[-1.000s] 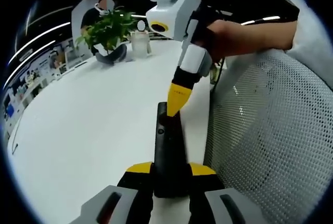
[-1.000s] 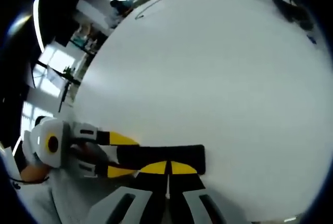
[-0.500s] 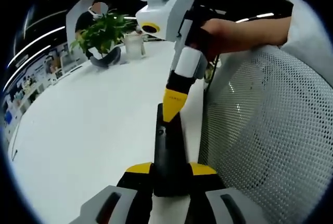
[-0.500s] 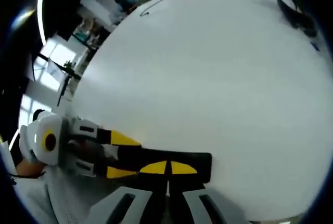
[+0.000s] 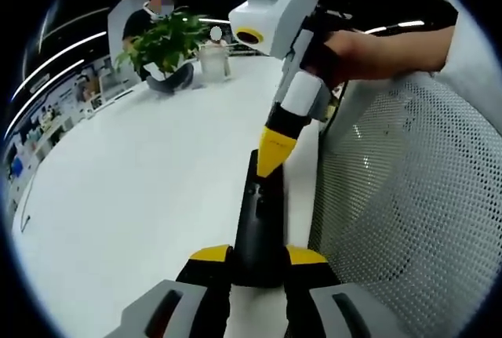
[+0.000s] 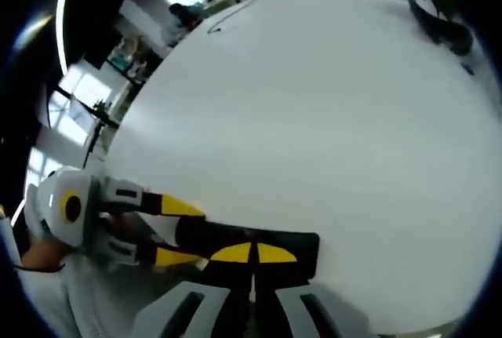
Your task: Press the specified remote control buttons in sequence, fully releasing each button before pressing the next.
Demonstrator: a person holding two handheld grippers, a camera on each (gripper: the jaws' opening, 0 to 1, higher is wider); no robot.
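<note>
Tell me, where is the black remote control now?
In the left gripper view, the remote control sits low at centre, clamped by the left gripper, with the right gripper pressing its far end.

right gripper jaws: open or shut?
Shut. In the right gripper view the right gripper has both yellow tips pressed together with no gap, over the black remote.

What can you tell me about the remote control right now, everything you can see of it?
The remote control is a slim black bar, plastic by its look, lying lengthwise over the white table. The left gripper is shut on its near end, yellow tips on either side. The right gripper, jaws together, points its yellow tip down onto the far end, apparently in contact. A small button shows near mid-length; other markings are too dark to read. In the right gripper view it lies crosswise.
</note>
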